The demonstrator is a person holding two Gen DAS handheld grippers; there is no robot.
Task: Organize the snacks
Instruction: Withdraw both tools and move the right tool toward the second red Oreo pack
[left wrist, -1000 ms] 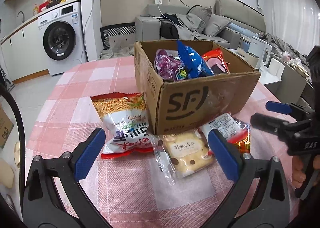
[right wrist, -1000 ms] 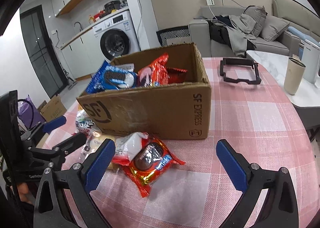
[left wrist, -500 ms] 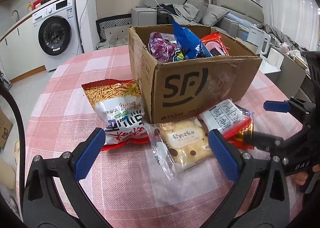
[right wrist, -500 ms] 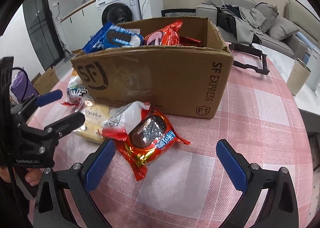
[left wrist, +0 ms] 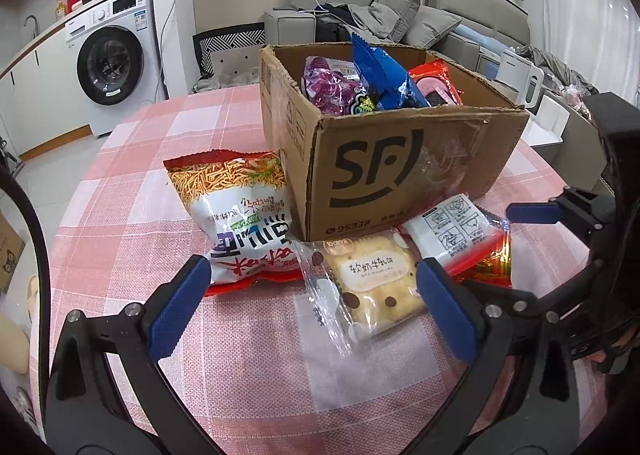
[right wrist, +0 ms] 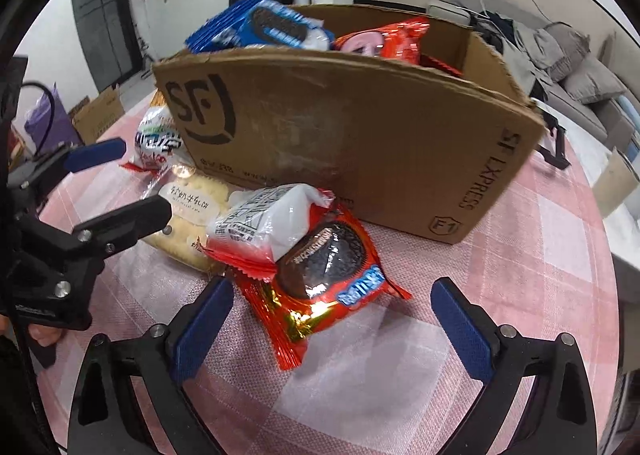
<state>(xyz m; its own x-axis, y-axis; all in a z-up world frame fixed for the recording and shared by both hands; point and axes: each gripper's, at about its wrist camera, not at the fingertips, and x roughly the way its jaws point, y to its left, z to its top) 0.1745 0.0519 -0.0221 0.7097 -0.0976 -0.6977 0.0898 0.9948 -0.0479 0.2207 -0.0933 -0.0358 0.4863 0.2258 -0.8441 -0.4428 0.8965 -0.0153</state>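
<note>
nearest, the left hand-held gripper (left wrist: 312, 305) hangs released over the biscuit pack (left wrist: 370, 285), and the right hand-held gripper (right wrist: 332, 325) gapes released around the red cookie pack (right wrist: 320, 287) on the pink checked desk (left wrist: 260, 367); just left lies the noodle bag (left wrist: 240, 211), and beyond stands the cardboard box (left wrist: 396, 171) holding snacks

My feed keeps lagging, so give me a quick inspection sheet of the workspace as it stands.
Surface: round table with pink checked cloth.
Job's things: brown SF cardboard box holding packets; on the cloth in front of it, noodle-snack bag, clear-wrapped biscuit, white-and-red packet lying on red chocolate-pie packet.
Clutter: black frame, beige cup.
Grippers: left gripper open, empty; right gripper open, empty.
Cables: black cable, wall cables.
Surroundings: washing machine, grey sofa.
</note>
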